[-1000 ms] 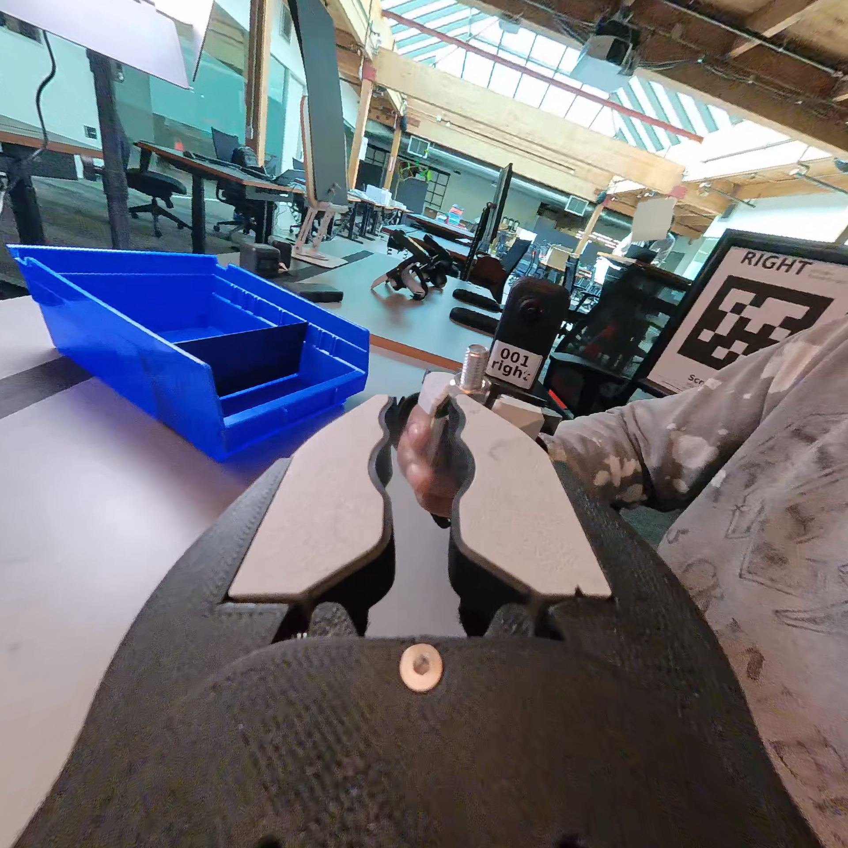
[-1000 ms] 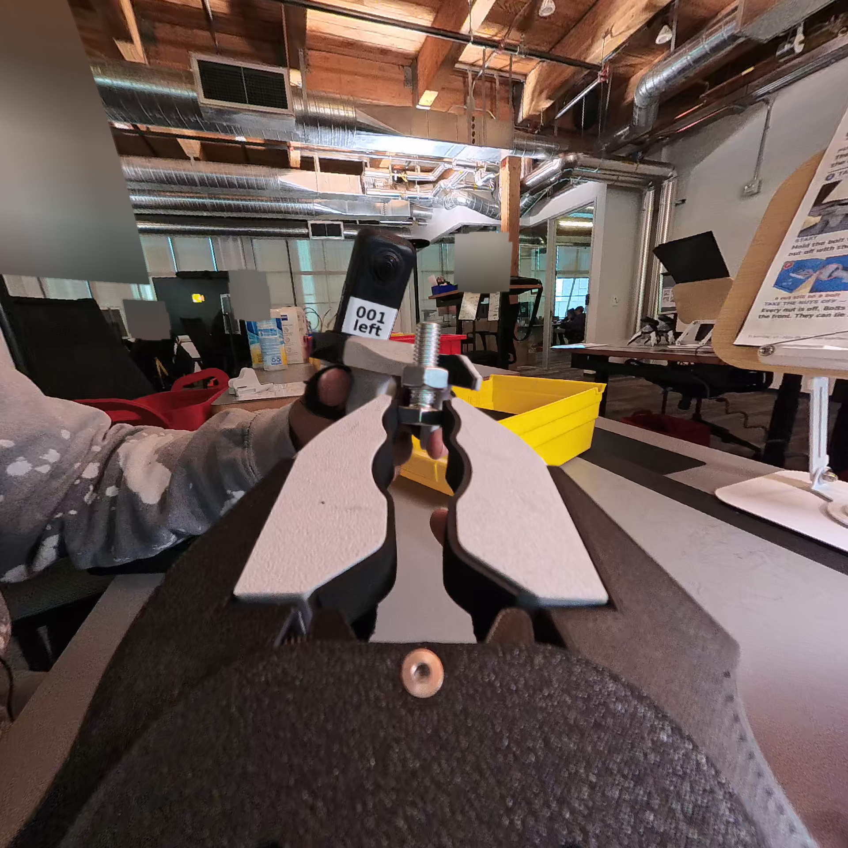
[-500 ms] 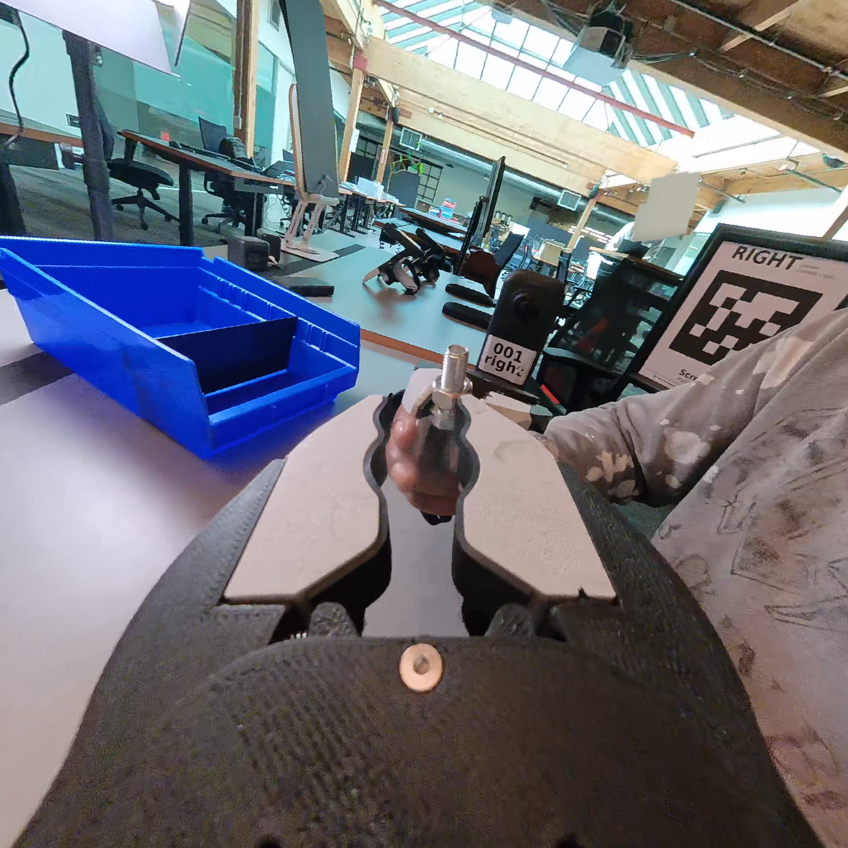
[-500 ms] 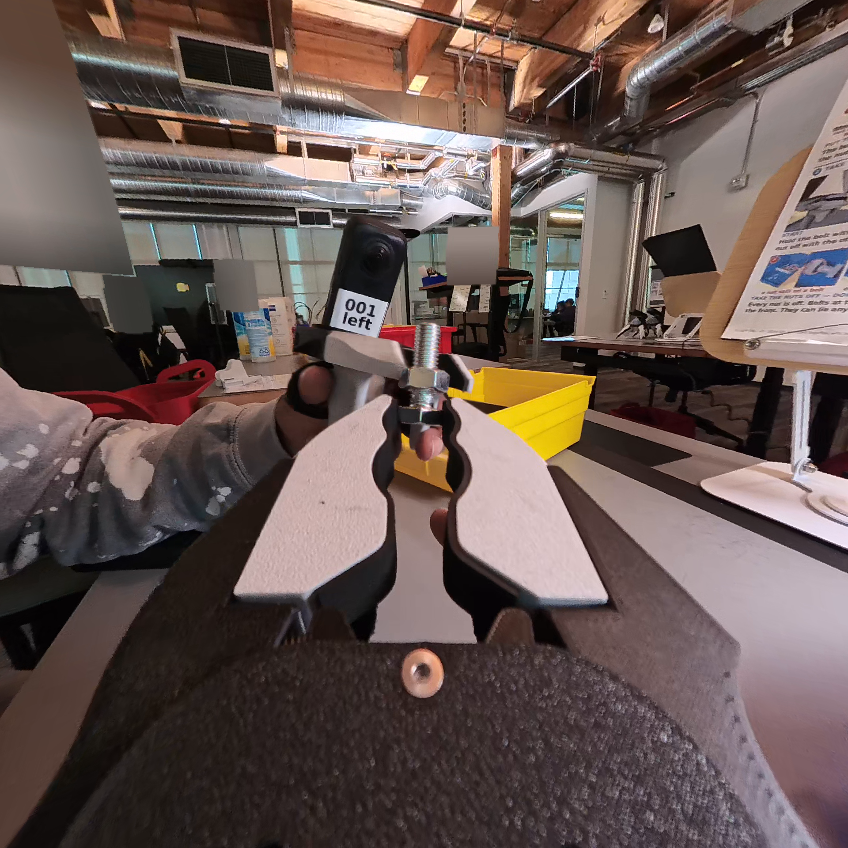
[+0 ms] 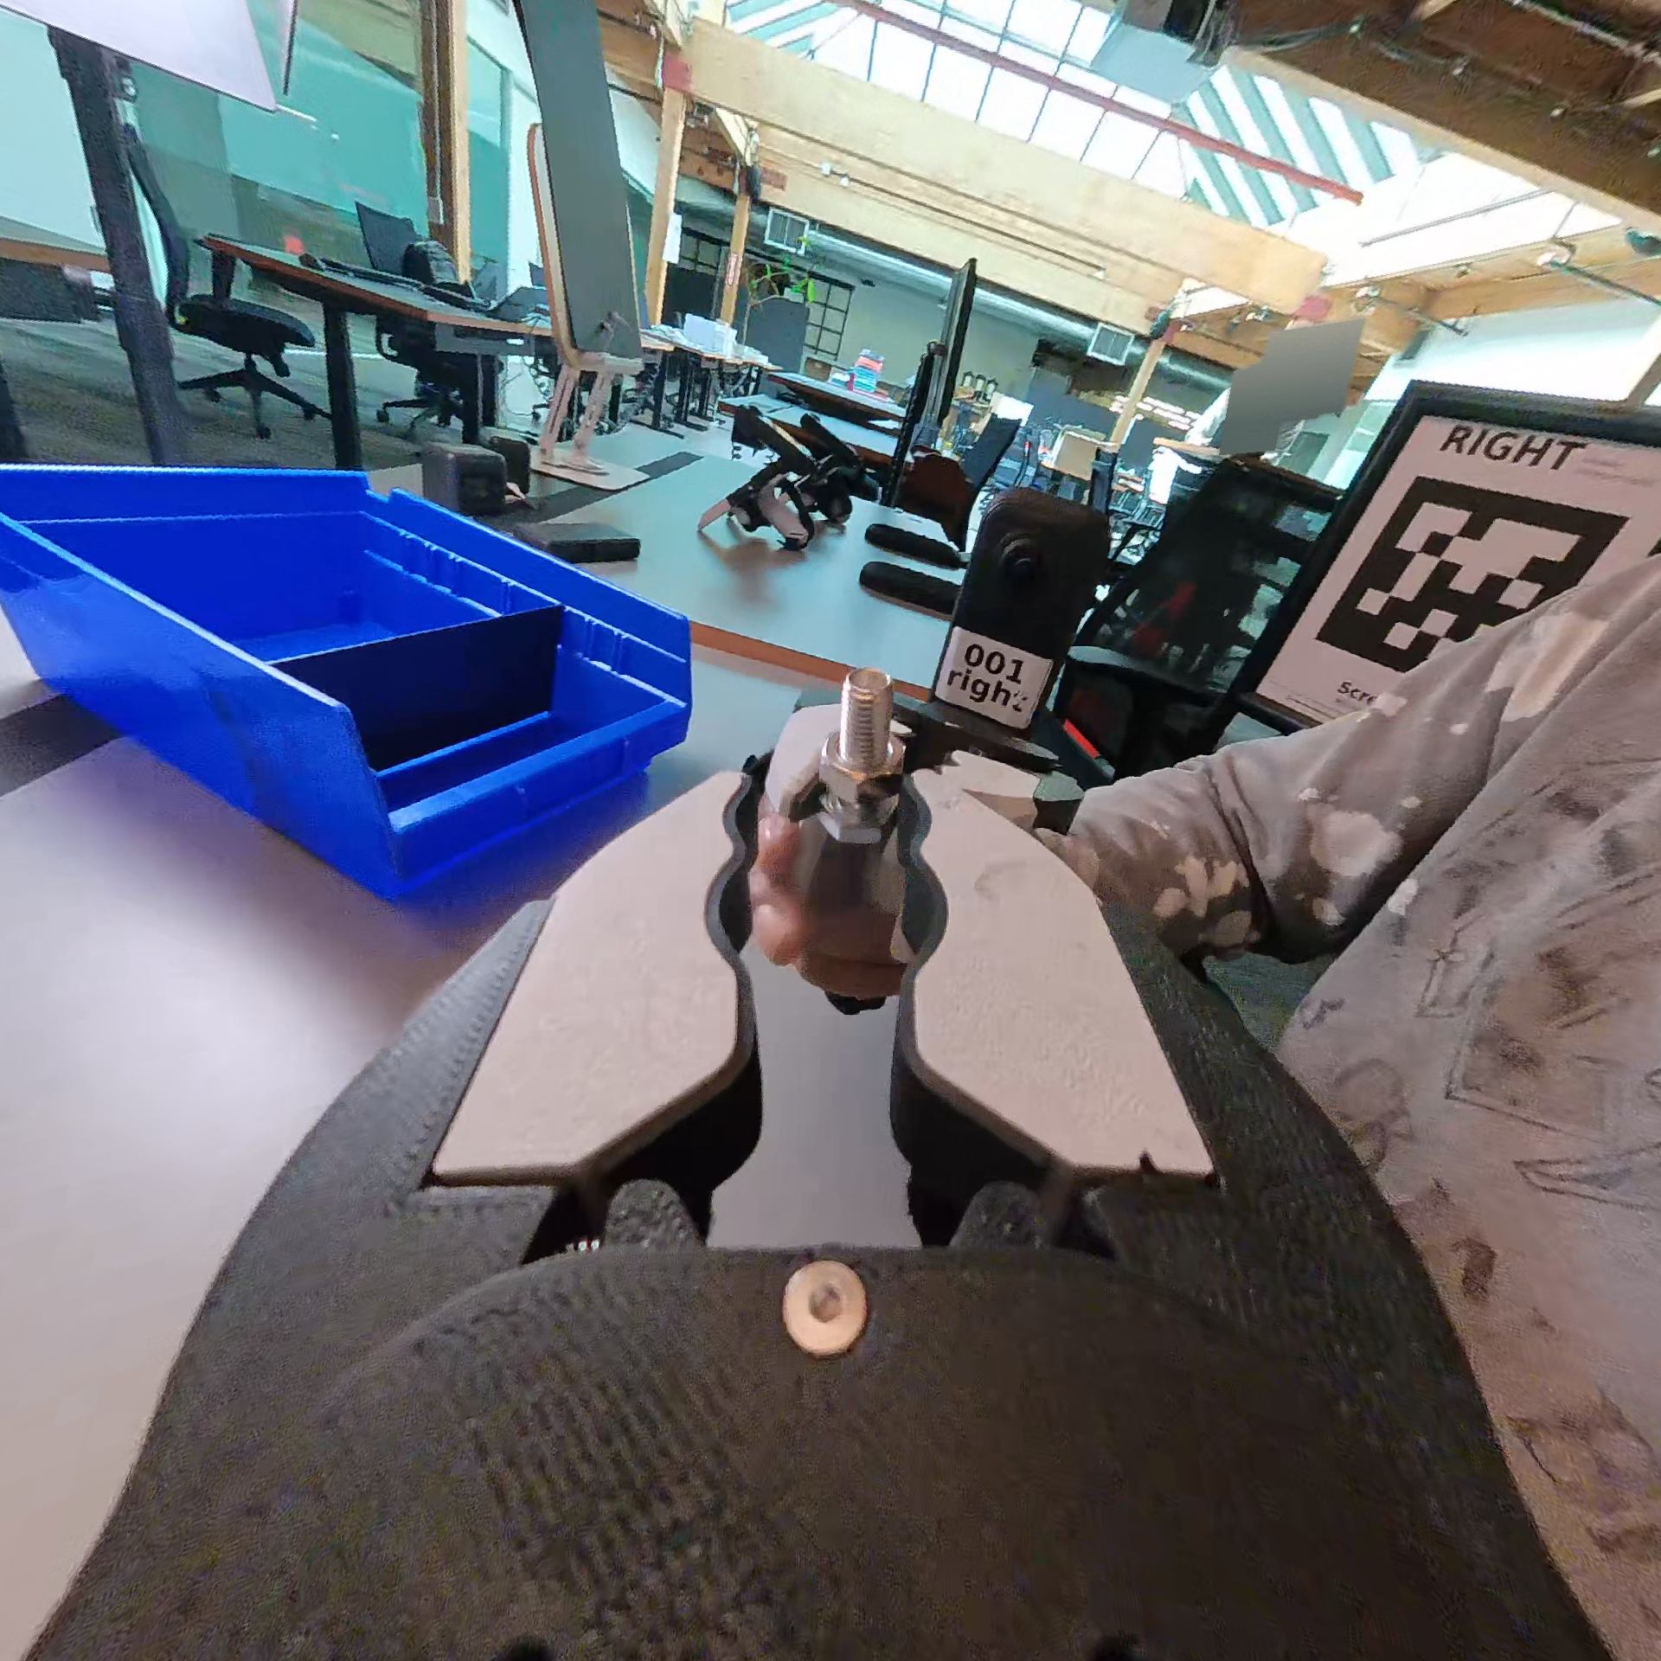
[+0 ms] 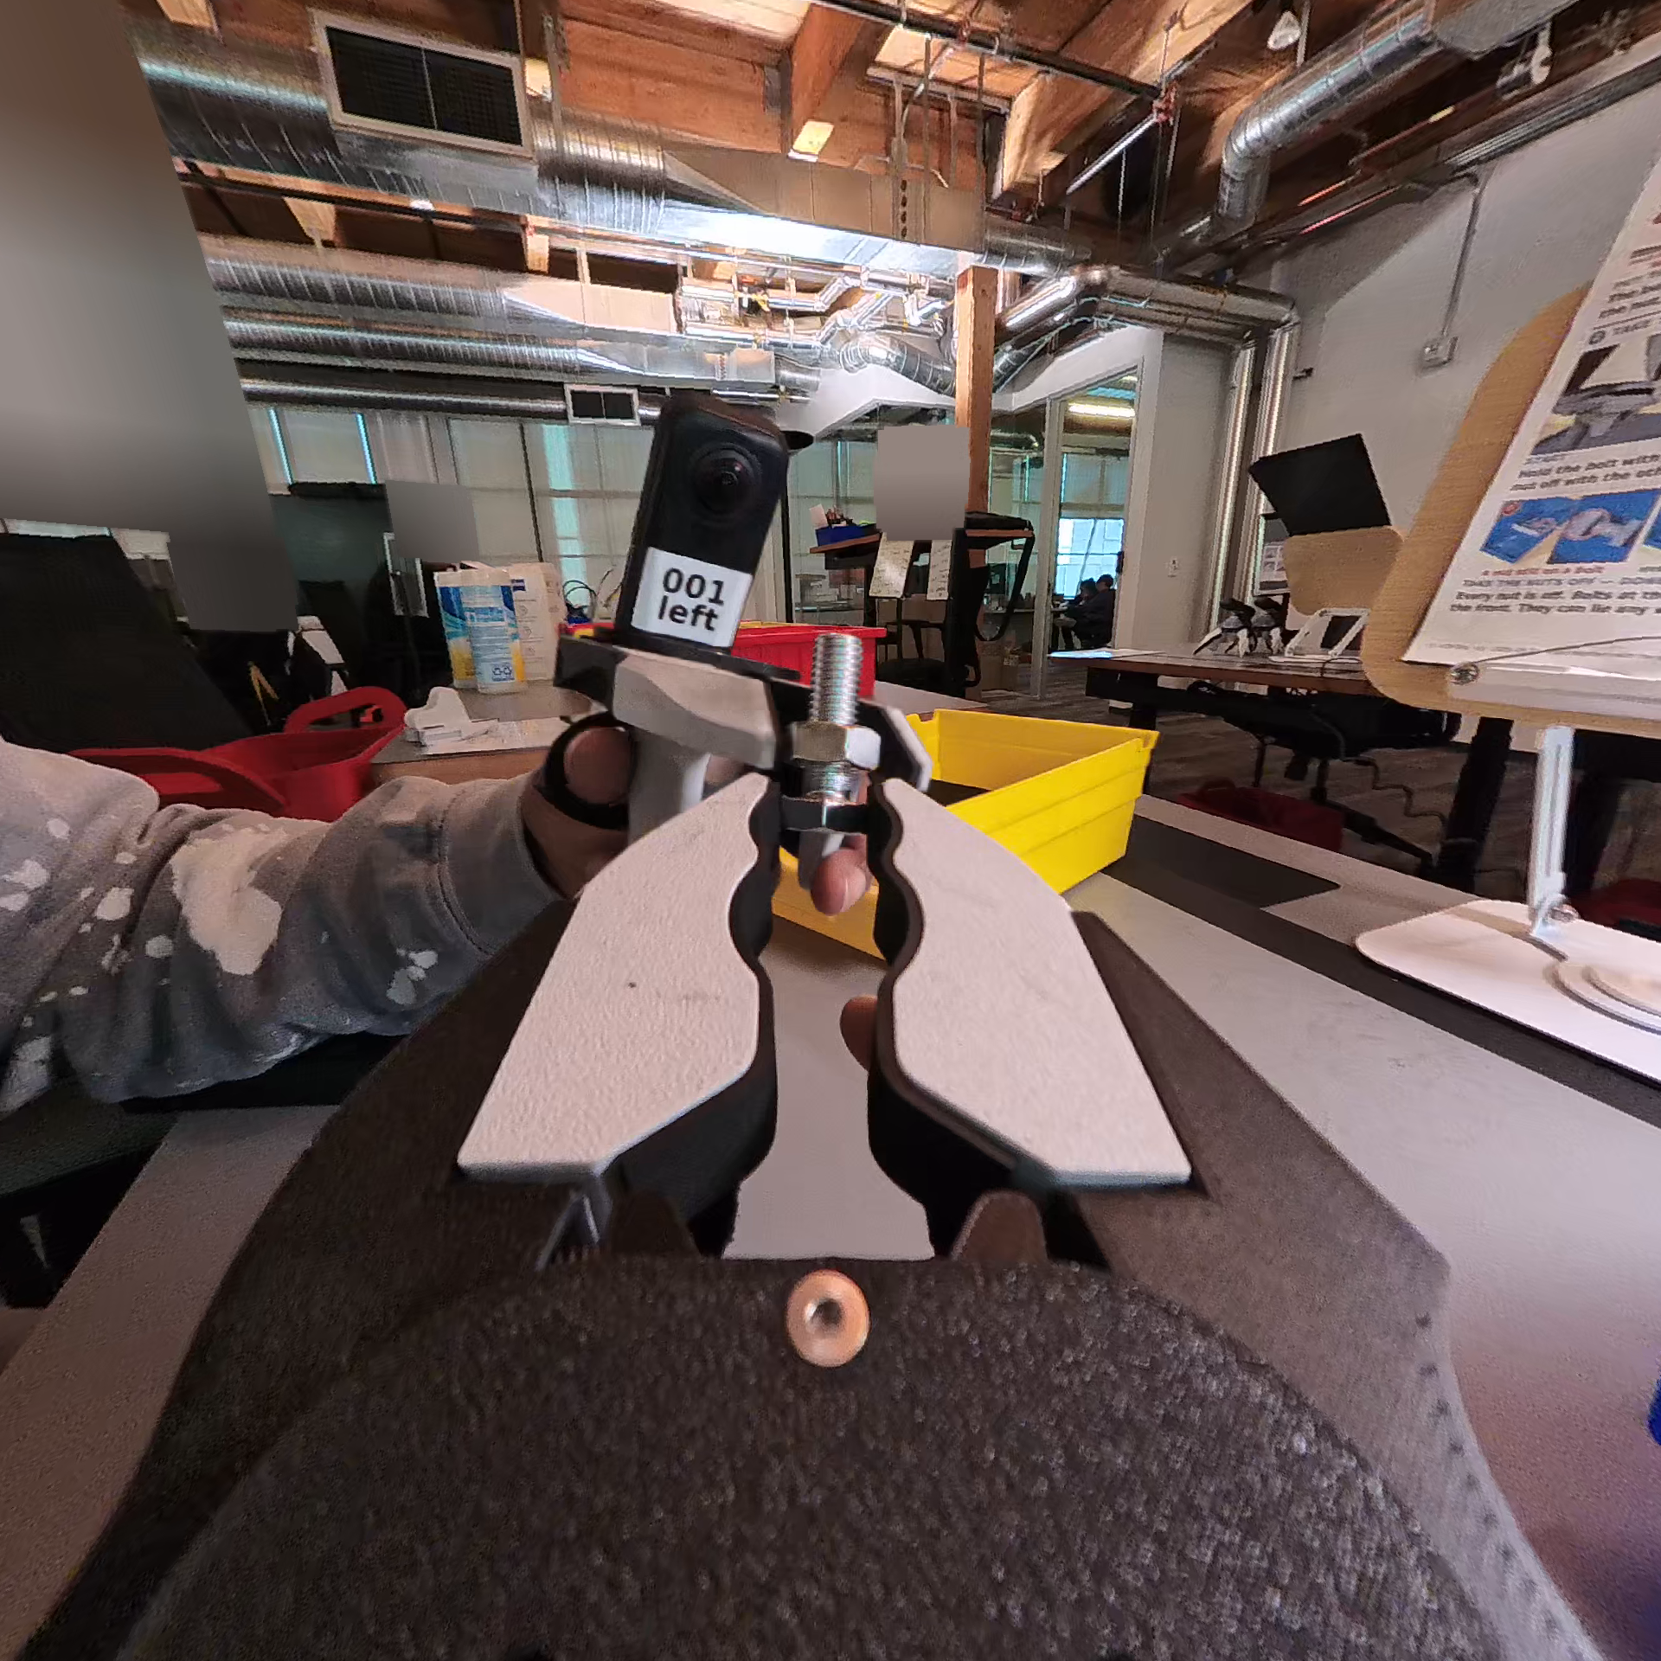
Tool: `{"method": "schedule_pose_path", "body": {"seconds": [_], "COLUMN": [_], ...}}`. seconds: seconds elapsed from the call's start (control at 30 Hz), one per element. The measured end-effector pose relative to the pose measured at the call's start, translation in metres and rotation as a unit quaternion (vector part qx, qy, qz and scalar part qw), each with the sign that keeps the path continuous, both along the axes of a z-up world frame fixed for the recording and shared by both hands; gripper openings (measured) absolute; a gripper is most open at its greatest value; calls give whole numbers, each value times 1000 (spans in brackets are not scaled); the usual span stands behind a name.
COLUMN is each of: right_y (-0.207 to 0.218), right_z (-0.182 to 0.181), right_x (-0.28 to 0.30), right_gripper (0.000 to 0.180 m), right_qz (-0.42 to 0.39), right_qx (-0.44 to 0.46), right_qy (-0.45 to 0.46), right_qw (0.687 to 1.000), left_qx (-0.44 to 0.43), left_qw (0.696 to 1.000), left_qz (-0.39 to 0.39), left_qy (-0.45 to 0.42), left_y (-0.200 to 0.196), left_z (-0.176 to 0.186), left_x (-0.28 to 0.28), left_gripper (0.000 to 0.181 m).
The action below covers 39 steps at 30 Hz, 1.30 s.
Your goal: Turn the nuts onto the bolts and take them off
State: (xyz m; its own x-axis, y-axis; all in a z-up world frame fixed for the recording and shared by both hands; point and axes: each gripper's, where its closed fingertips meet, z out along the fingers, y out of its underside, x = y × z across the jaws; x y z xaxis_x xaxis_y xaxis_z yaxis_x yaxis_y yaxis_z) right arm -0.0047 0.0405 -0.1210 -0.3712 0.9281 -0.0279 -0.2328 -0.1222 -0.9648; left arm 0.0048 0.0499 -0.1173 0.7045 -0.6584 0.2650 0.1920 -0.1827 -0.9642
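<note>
While white labels [image 6: 688,600] tag each camera [image 5: 1025,575], left gripper [image 5: 827,795] clamps nut [image 6: 827,741], right gripper [image 6: 825,809] clamps upright bolt [image 6: 834,665].

The bolt [image 5: 865,710] was bright, shiny metal with a cut thread, and the nut [image 5: 858,764] on it had the same silvery gloss. The left gripper [image 5: 822,813] wore pale grey, finely grained matt finger plates on a rough, pebbled black plastic body; the right gripper [image 6: 822,809] looked alike. The blue bin [image 5: 341,647] and the yellow bin [image 6: 1034,791] were smooth, glossy plastic. The tabletop [image 5: 180,1034] was smooth, matt grey. The sleeve [image 5: 1348,809] was soft, mottled grey cloth.
</note>
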Motion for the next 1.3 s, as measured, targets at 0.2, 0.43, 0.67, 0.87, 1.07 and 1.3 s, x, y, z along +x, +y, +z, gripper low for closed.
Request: {"method": "schedule_pose_path", "body": {"seconds": [0.2,0.43,0.67,0.87,1.07,1.3], "right_y": [2,-2,2,6,68,269], "right_z": [4,-3,3,-9,-10,6], "right_x": [3,-2,2,-5,-17,-35], "right_gripper": [18,18,18,18,18,18], "right_qz": [-1,-13,-12,-31,-154,-352], "right_qx": [7,33,23,37,78,124], "right_qy": [12,-4,7,-28,-99,-297], "right_qw": [1000,999,1000,998,980,879], "left_qx": [-12,20,1,-3,15,25], "left_qw": [999,999,997,998,989,962], "left_qz": [45,-28,55,55,144,272], "left_qy": [0,-39,49,42,23,19], "left_y": [6,-9,6,7,16,19], "left_z": [-5,12,-11,-11,-5,-9], "left_x": [-24,0,-24,-25,-58,-111], "left_gripper": [19,28,17,15,0,0]}}
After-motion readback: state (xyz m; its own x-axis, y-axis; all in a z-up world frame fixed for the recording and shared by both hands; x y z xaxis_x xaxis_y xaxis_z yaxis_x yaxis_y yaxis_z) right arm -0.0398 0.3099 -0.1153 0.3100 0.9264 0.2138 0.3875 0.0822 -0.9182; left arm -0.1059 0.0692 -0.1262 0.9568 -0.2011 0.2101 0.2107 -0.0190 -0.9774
